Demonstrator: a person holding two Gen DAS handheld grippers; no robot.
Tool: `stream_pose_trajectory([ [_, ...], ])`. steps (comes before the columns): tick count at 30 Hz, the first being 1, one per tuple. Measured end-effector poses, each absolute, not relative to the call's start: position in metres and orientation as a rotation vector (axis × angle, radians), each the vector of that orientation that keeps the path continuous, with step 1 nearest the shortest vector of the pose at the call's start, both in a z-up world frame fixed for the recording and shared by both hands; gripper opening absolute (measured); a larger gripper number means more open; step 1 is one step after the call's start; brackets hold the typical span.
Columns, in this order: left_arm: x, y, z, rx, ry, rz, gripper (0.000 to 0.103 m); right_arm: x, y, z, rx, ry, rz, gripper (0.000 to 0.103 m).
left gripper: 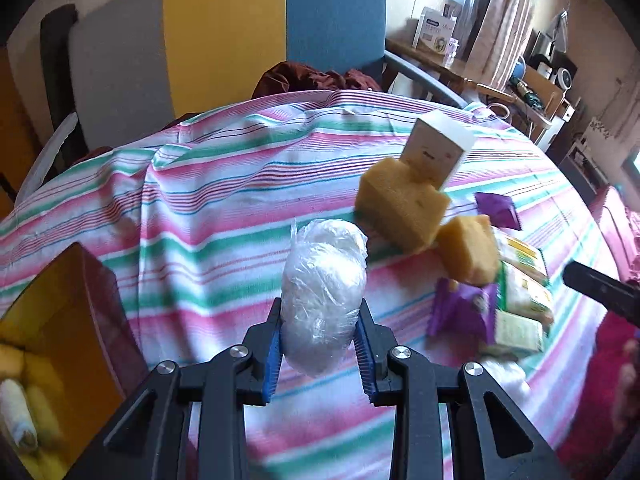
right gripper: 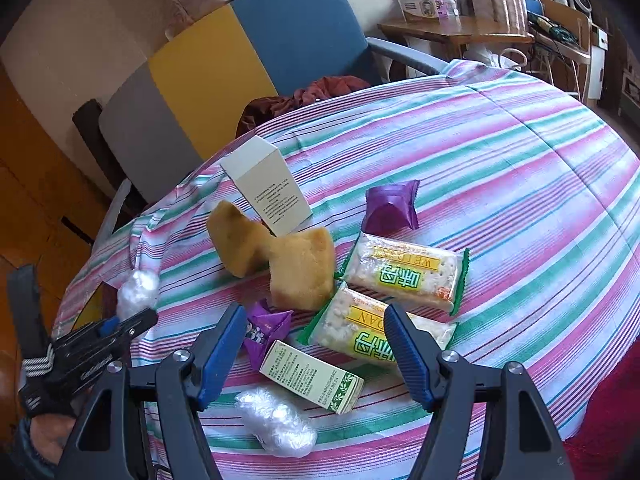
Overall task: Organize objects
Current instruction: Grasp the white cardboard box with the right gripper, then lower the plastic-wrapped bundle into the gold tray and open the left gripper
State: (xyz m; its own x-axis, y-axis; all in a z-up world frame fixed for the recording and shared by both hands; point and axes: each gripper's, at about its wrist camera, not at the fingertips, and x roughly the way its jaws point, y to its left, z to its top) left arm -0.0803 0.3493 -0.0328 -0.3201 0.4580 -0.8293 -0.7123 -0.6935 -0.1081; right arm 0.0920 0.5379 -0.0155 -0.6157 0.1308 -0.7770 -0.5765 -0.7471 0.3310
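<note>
My left gripper (left gripper: 320, 344) is shut on a white bundle wrapped in clear plastic (left gripper: 324, 280), held above the striped cloth. In the right wrist view that left gripper (right gripper: 120, 326) shows at the far left with the bundle (right gripper: 138, 292) in it. My right gripper (right gripper: 316, 356) hangs open over a pile of things: a small green-and-white box (right gripper: 312, 376), two cracker packs (right gripper: 400, 272), a purple candy (right gripper: 264, 332) and a second plastic-wrapped bundle (right gripper: 276, 420). Nothing sits between its pads. Two yellow sponges (right gripper: 280, 260) and a white carton (right gripper: 268, 192) lie further back.
The table wears a pink, green and white striped cloth (left gripper: 200, 208). A yellow-lined box (left gripper: 60, 320) at its left edge holds several yellow and white items. Another purple candy (right gripper: 392, 204) lies behind the packs. Chairs (left gripper: 224, 32) with a dark red cloth (left gripper: 316, 76) stand behind the table.
</note>
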Motion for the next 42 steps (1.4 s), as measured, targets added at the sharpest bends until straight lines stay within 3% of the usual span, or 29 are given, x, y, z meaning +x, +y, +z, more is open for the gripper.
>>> stream_pose_trajectory([
  [12,-0.053,0.296,-0.008,-1.127,0.287,2.069,0.032,0.003,0.543,0.017,-1.097,0.474,2.505,0.083],
  [26,-0.050,0.245,0.002,-1.154,0.184,2.106,0.032,-0.080,0.559,-0.019,-1.279,0.262,2.446,0.084],
  [27,-0.051,0.242,0.002,-1.154,0.182,2.111,0.032,-0.081,0.559,-0.022,-1.279,0.269,2.452,0.083],
  [29,-0.052,0.237,0.002,-1.158,0.171,2.118,0.032,-0.082,0.559,-0.024,-1.281,0.265,2.447,0.057],
  [42,-0.053,0.178,0.003,-1.199,0.083,2.227,0.032,-0.023,0.558,0.017,-1.039,0.295,2.427,0.053],
])
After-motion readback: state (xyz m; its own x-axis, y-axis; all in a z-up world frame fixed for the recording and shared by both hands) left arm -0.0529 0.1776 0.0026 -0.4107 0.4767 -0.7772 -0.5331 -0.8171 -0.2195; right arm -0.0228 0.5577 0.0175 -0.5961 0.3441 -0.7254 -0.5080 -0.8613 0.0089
